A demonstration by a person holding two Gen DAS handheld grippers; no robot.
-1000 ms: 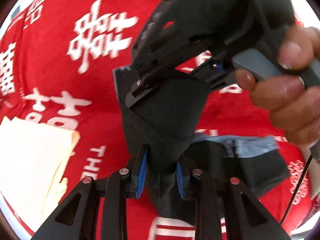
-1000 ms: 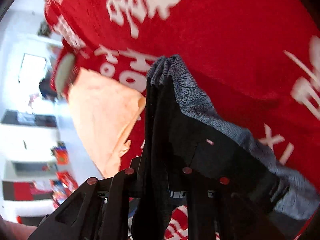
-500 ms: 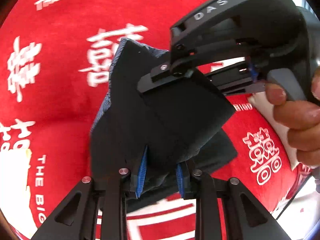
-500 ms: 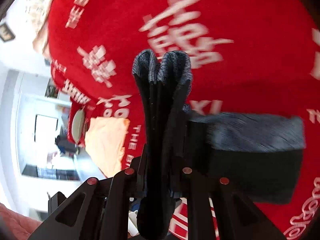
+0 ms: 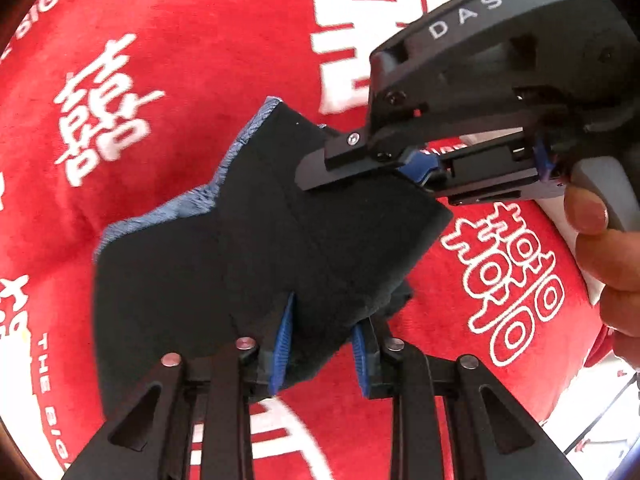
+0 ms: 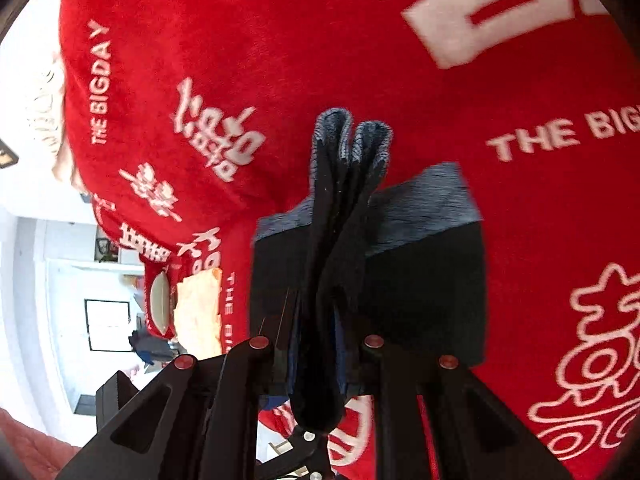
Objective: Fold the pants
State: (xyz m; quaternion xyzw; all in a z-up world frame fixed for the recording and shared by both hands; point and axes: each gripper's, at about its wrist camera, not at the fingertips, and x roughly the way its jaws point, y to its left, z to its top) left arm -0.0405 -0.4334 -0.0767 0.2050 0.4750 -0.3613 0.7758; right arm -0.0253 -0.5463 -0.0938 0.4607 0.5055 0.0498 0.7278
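Observation:
The dark pants (image 5: 280,240), black outside with a blue-grey inner side, hang folded above the red cloth. My left gripper (image 5: 320,344) is shut on their near edge, the blue pads pinching the fabric. In the left wrist view my right gripper (image 5: 404,168) comes in from the upper right, held by a hand (image 5: 600,232), and clamps the far edge. In the right wrist view the pants (image 6: 420,272) bunch into thick folds between my right gripper (image 6: 316,344), which is shut on them; the folded tip sticks up past the fingers.
A red cloth (image 5: 180,80) with white characters and lettering covers the surface under both grippers. A peach-coloured cloth (image 6: 200,312) lies near the cloth's far left edge in the right wrist view, with a white room beyond that edge.
Both grippers have carried the pants sideways across the red cloth and rolled. The peach cloth has left the left wrist view. Both grips stay the same.

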